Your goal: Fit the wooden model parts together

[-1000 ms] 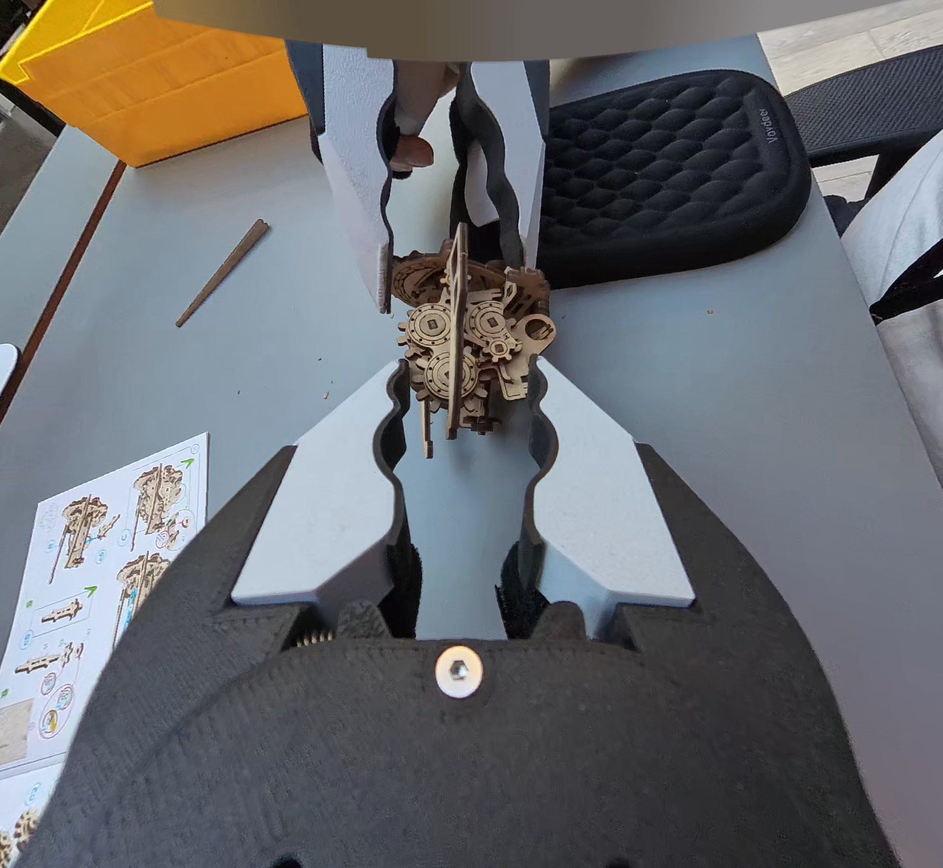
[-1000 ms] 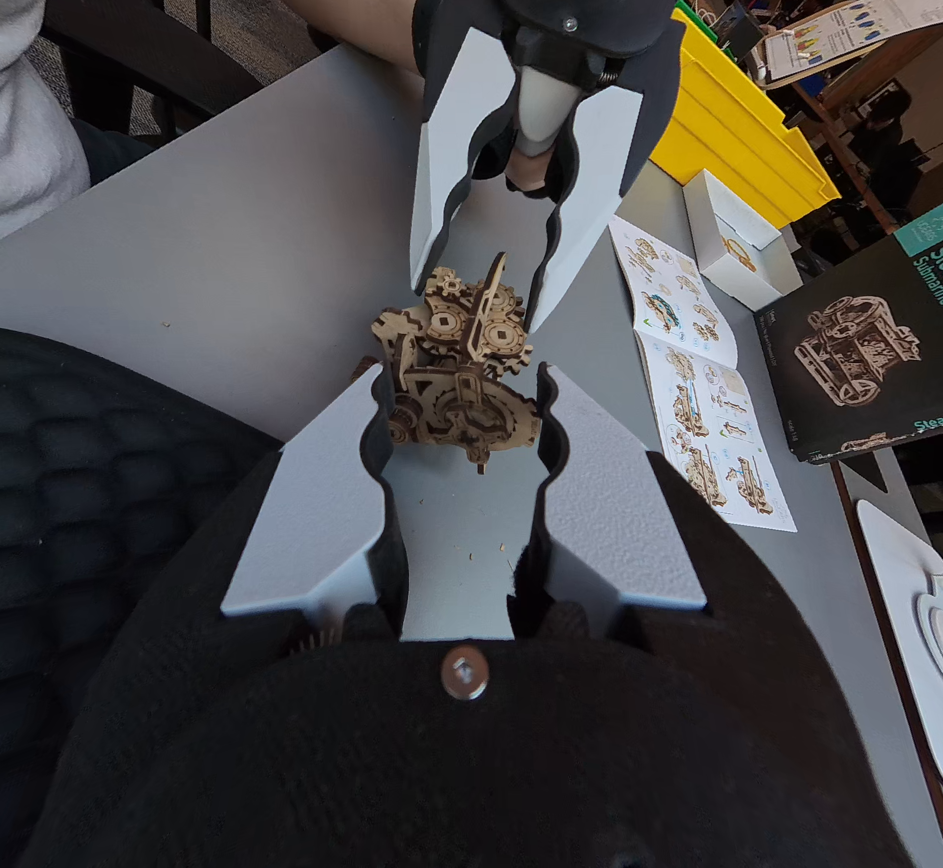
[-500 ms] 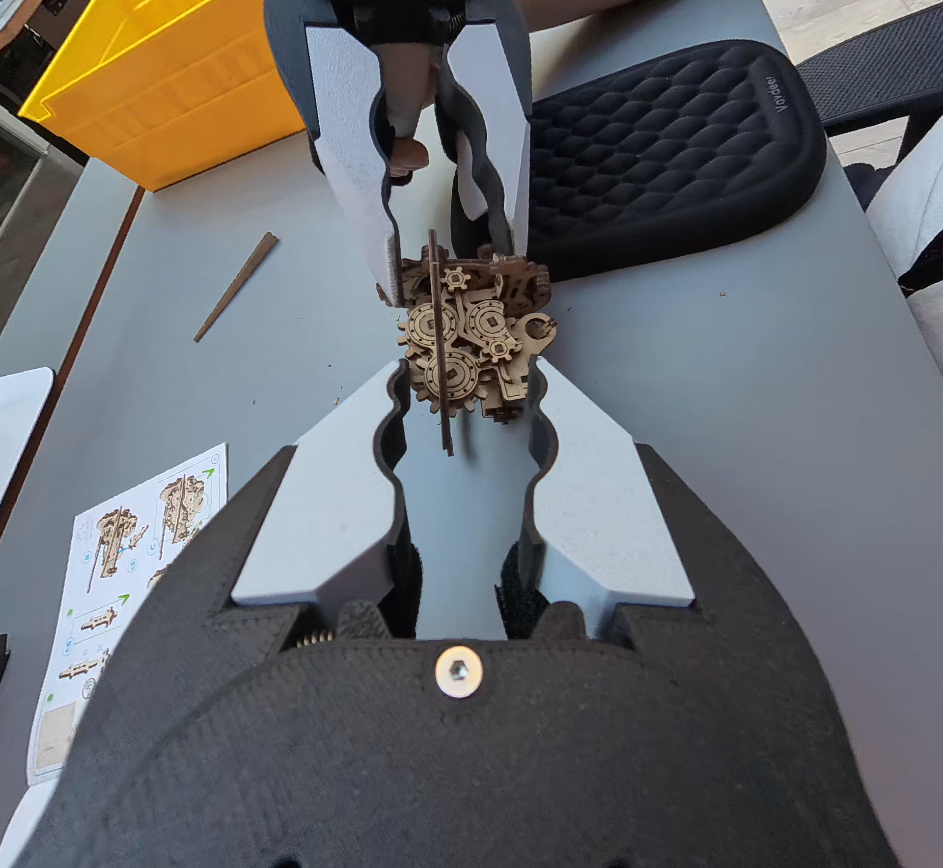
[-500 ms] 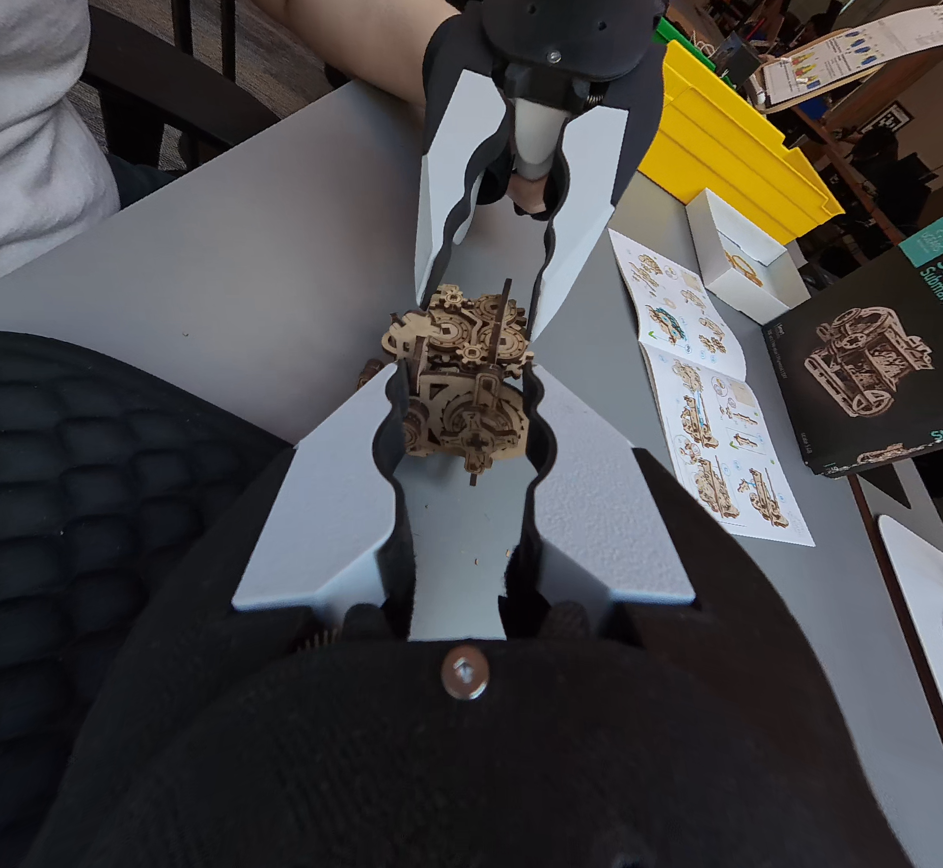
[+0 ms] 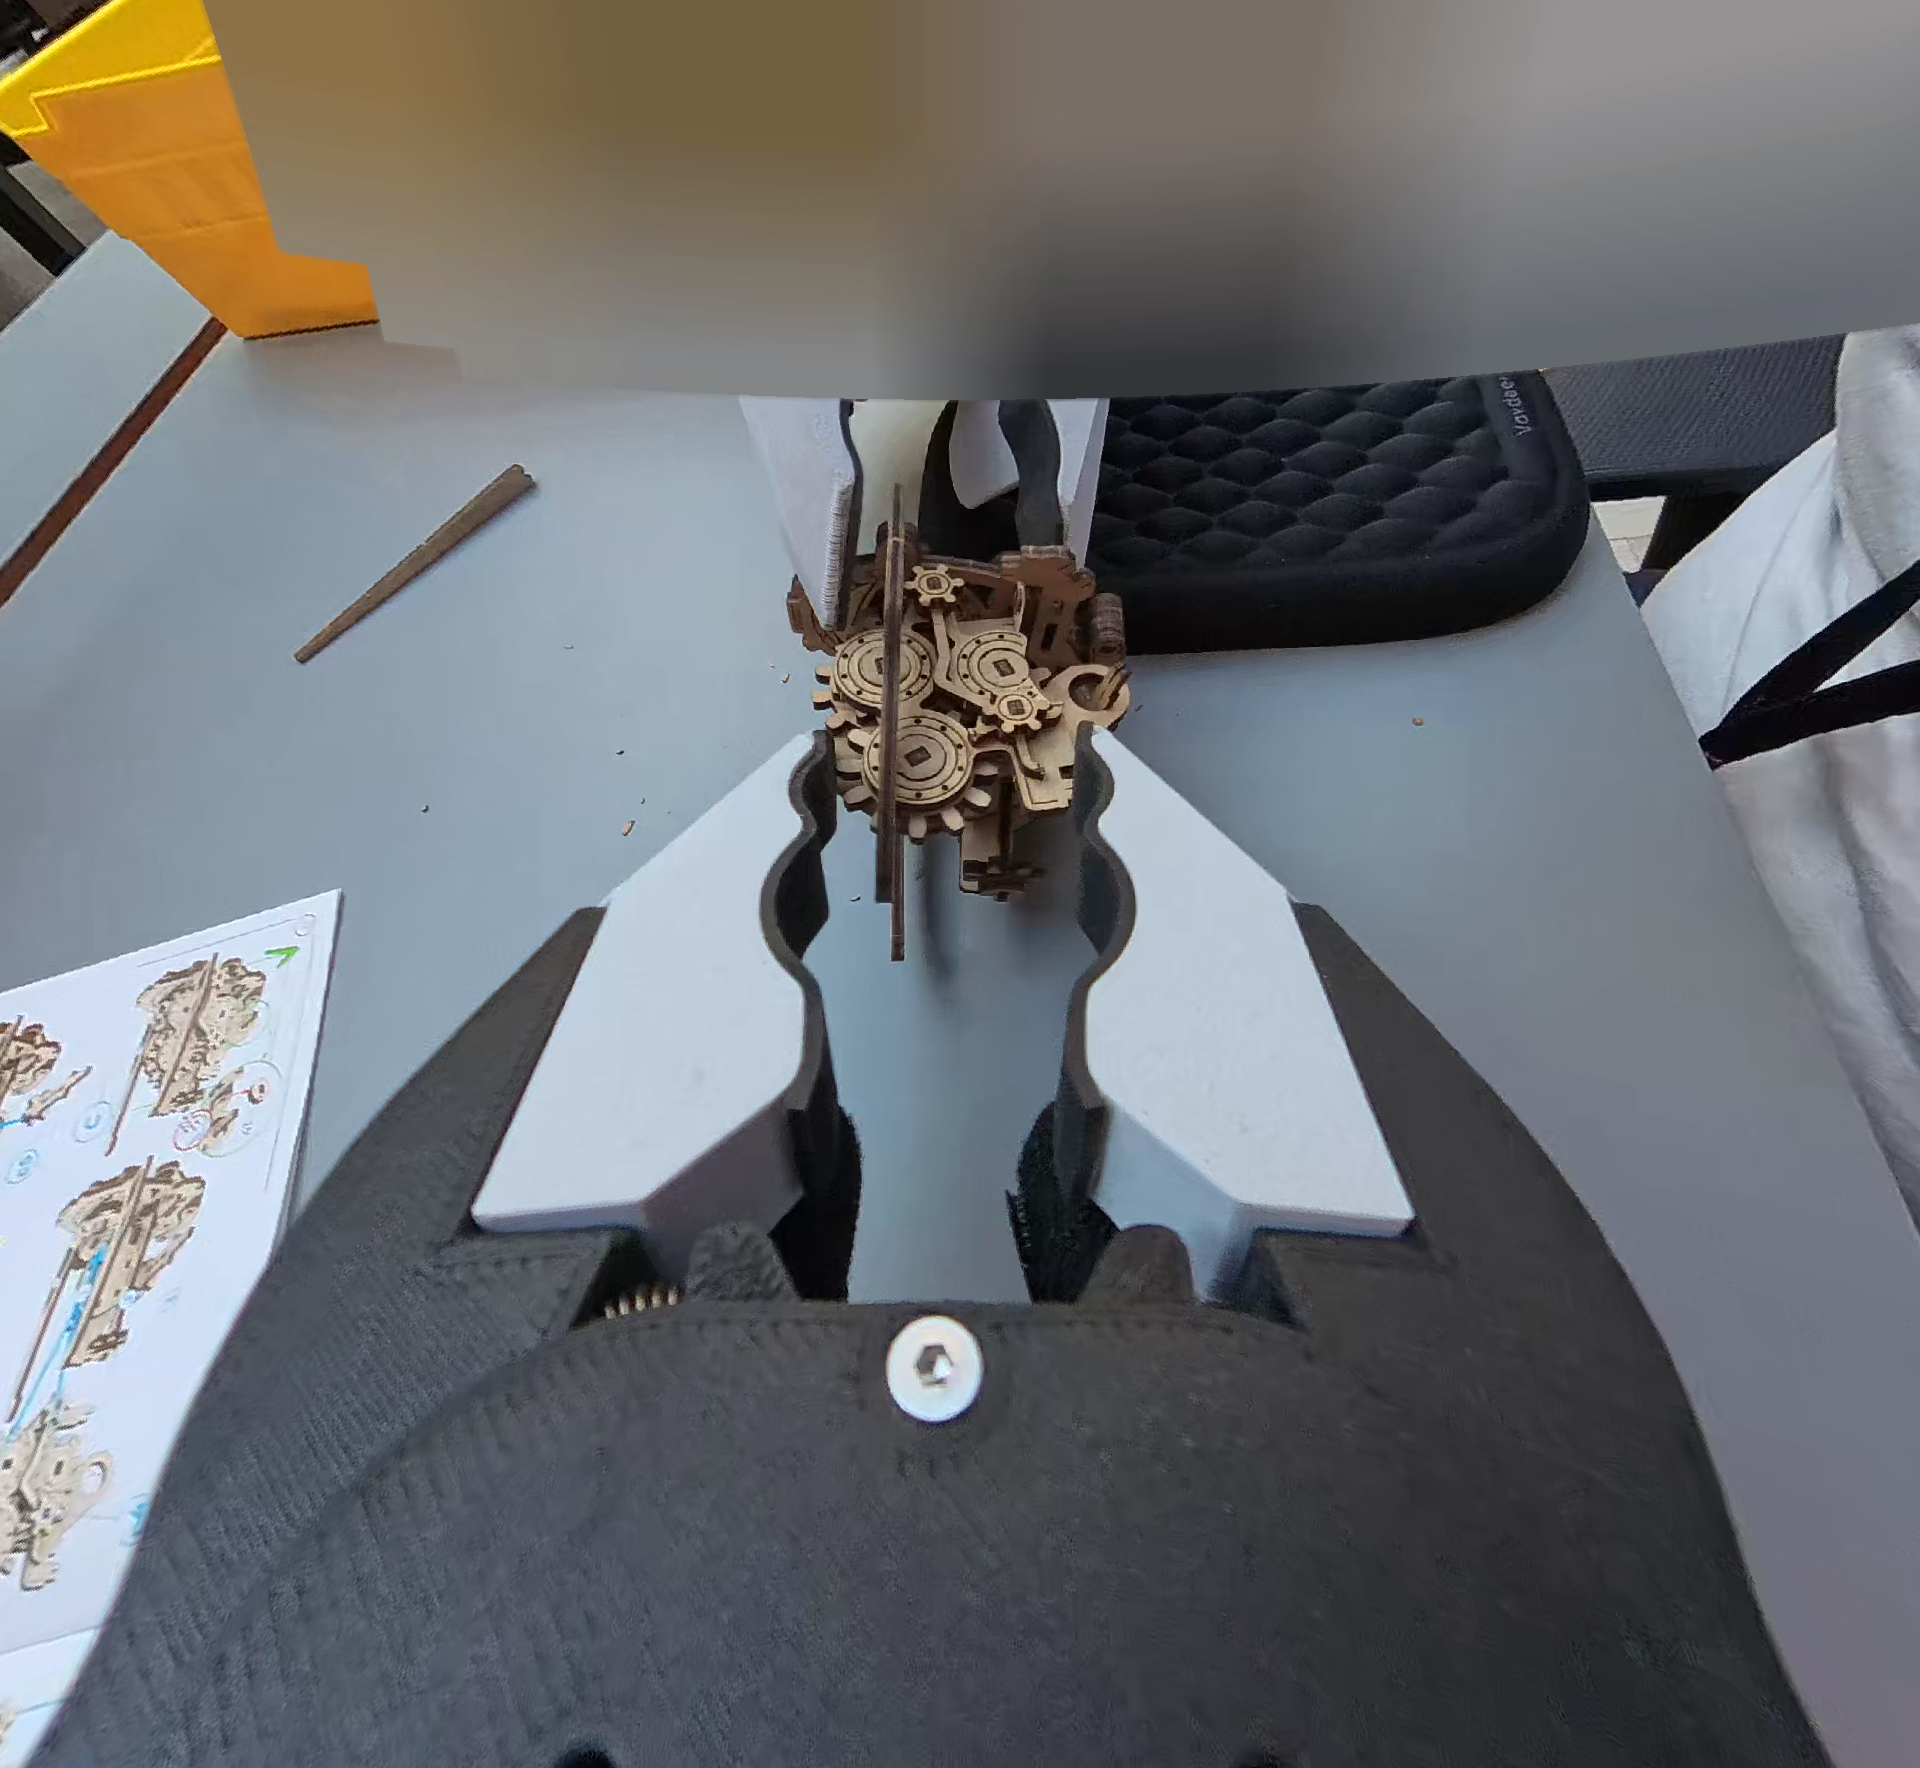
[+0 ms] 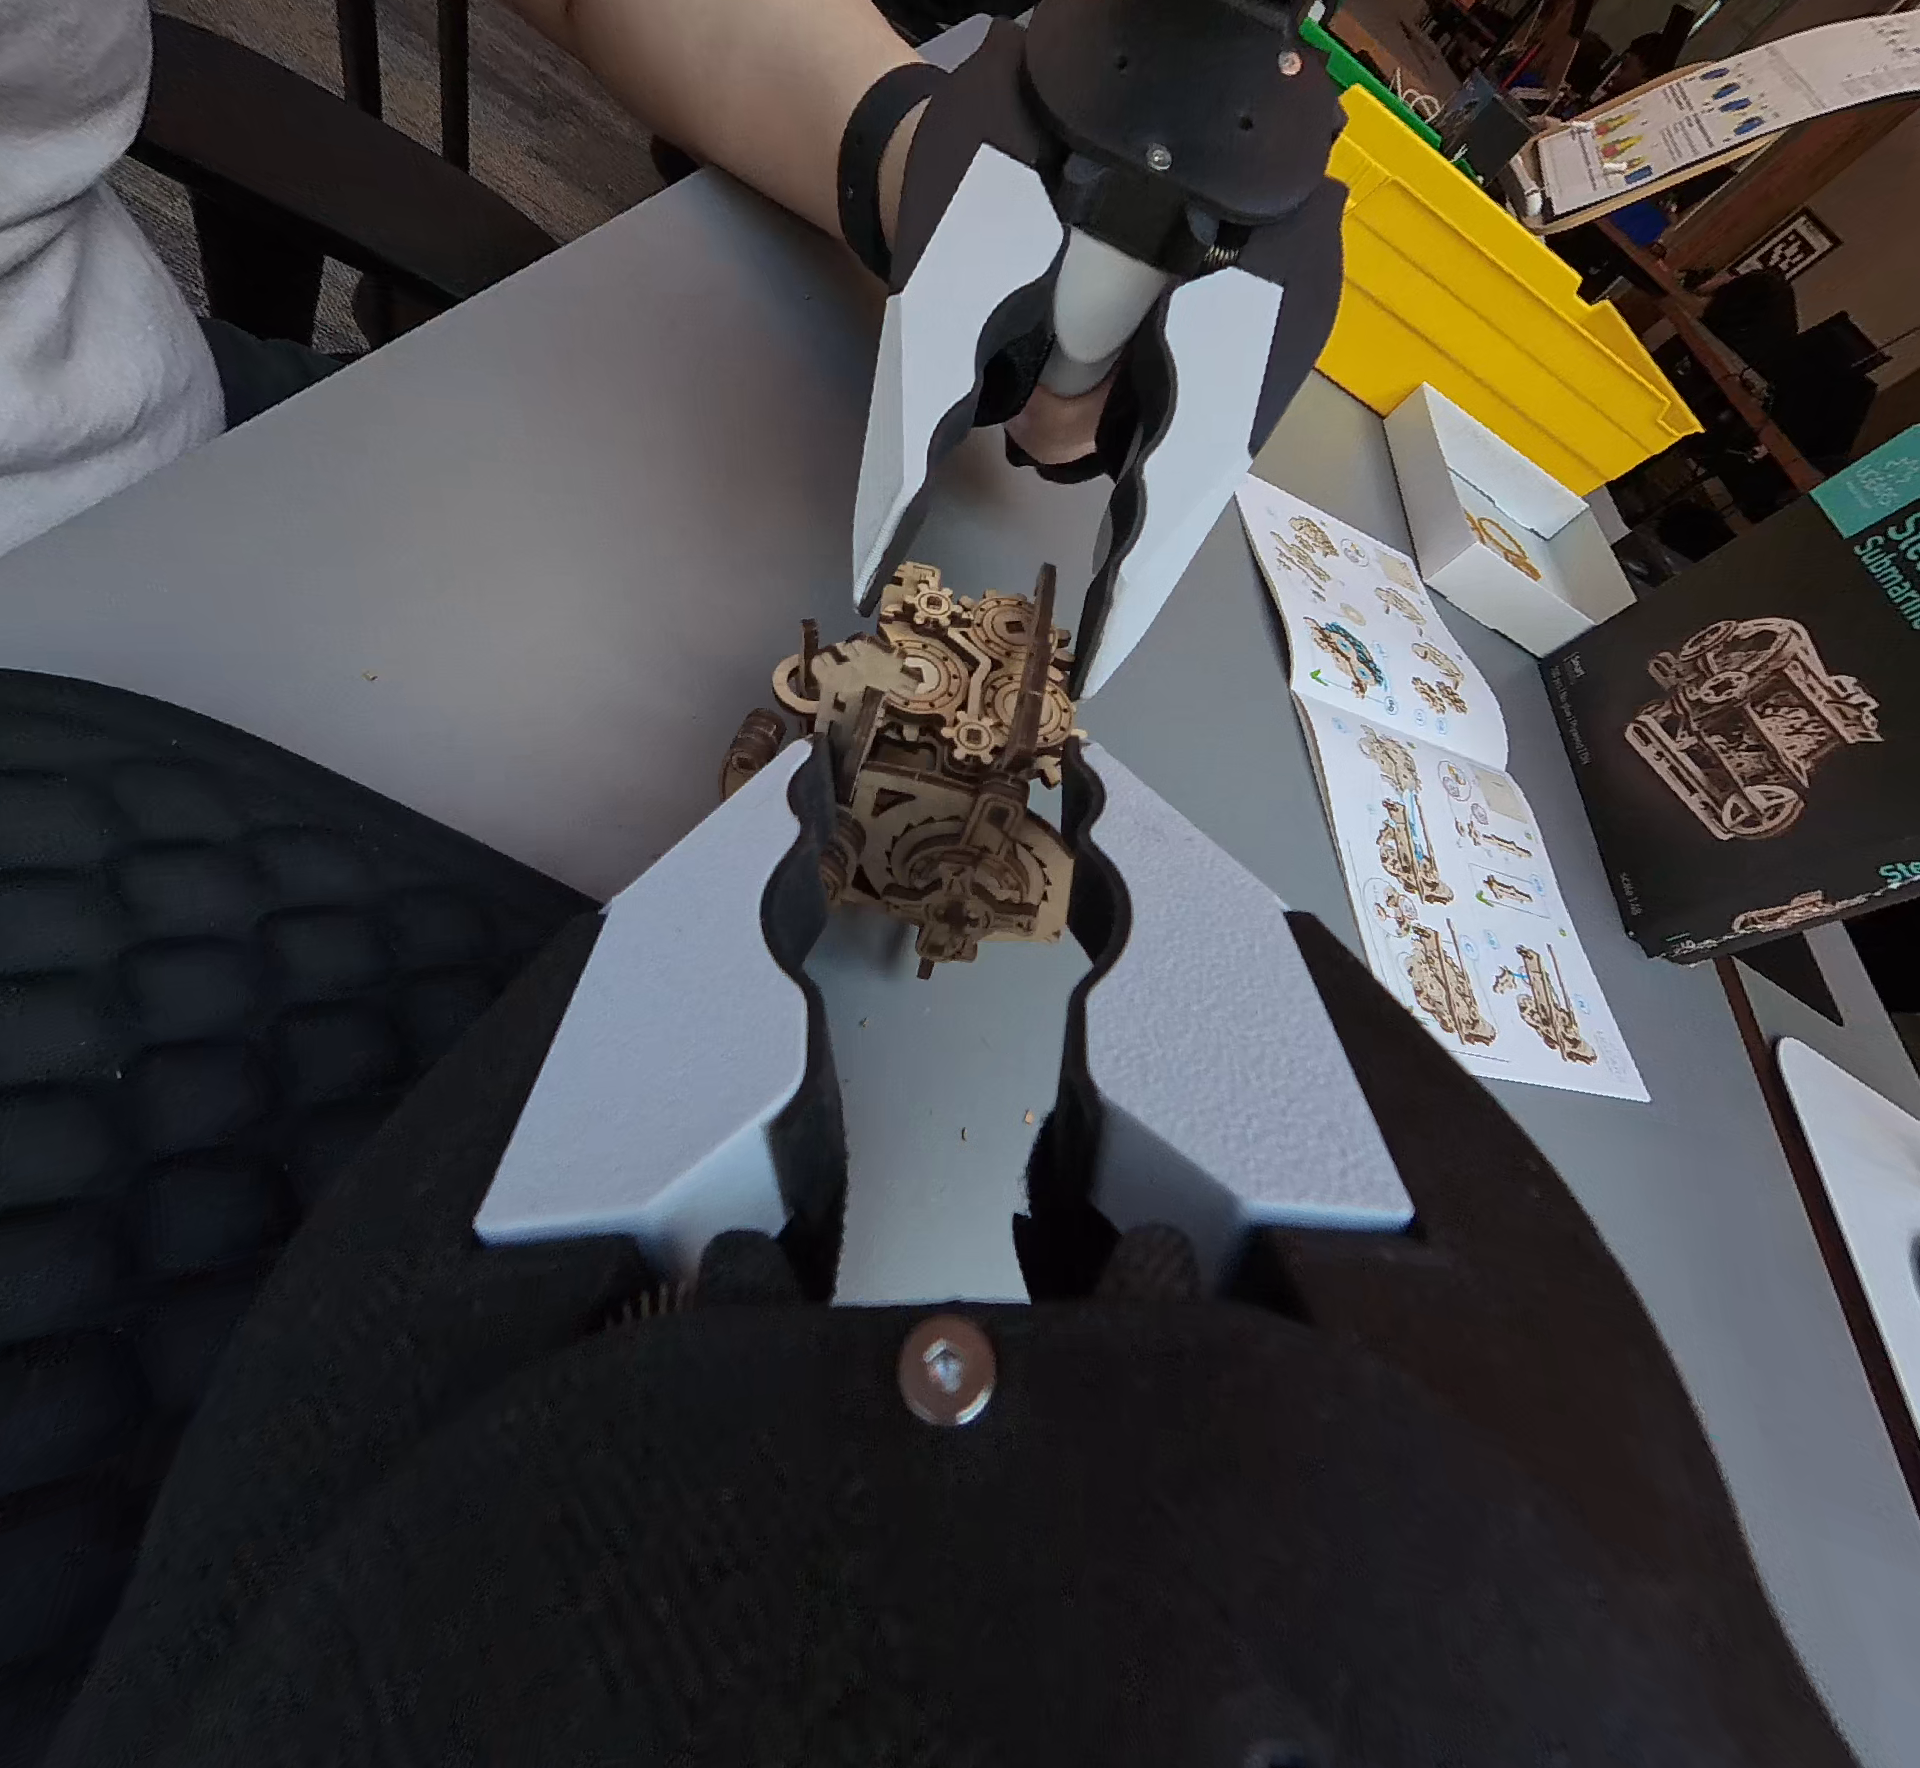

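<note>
The wooden model [image 5: 914,752], a cluster of light gears and frames, sits between both grippers just above the grey table [image 5: 416,679]. A thin dark plate [image 5: 891,783] stands edge-on through it. My left gripper [image 5: 956,757] is shut on the gear end, with its tips on either side. My right gripper [image 6: 940,768] is shut on the other end of the model [image 6: 935,845]. Each gripper also shows opposite in the other view: the right gripper [image 5: 940,565] and the left gripper [image 6: 977,638]. The plate [image 6: 1034,669] leans beside the left gripper's tip.
A wooden stick [image 5: 416,565] lies at the far left. A black quilted cushion [image 5: 1330,492] lies beside the model. Yellow bins [image 6: 1455,316], a white box [image 6: 1486,523], a black box [image 6: 1766,731] and an instruction sheet [image 6: 1434,835] lie along one side. A person's arm holds the left gripper. Both grippers' tips are close together, under 4 cm apart.
The right gripper has closed in on the model. The model has turned from tilted to more upright between the two grippers. The thin plate now stands straighter.
</note>
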### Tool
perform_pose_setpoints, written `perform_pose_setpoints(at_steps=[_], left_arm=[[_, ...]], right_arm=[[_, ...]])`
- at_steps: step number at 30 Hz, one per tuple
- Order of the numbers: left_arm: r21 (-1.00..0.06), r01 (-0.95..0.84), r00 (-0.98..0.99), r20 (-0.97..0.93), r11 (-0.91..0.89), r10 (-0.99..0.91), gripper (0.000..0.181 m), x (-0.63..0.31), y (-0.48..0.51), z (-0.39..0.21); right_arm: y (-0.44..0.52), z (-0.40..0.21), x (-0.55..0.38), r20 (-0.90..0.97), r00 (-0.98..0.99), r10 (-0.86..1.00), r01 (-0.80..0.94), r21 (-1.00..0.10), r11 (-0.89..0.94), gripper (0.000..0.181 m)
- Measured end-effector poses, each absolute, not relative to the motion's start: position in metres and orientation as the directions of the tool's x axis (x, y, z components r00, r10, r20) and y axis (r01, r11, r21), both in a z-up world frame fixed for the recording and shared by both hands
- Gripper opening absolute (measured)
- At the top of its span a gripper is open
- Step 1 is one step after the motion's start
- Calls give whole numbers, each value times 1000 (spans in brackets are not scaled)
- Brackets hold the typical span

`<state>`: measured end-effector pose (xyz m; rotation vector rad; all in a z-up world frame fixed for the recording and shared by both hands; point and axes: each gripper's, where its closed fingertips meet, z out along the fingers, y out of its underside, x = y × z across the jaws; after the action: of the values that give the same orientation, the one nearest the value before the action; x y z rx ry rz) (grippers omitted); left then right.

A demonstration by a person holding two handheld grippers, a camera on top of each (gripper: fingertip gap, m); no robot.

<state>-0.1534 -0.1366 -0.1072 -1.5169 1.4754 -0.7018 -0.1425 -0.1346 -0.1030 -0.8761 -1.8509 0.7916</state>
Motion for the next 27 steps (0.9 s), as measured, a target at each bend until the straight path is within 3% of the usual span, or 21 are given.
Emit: perform_pose_setpoints(at_steps=[9,22,27], left_arm=[[-922,-382,153,5,-63,-988,44,-151,-136,-104],[-940,-317,140,84,-125,-987,43,-150,-138,-102],[-939,-323,147,72,-116,-987,43,-150,-137,-102]], right_arm=[[-132,-106,-139,313,-346,884,227,-887,403,42],[-136,-109,-136,260,-378,889,217,-908,358,37],[-137,-106,-134,231,-379,896,266,-901,344,51]])
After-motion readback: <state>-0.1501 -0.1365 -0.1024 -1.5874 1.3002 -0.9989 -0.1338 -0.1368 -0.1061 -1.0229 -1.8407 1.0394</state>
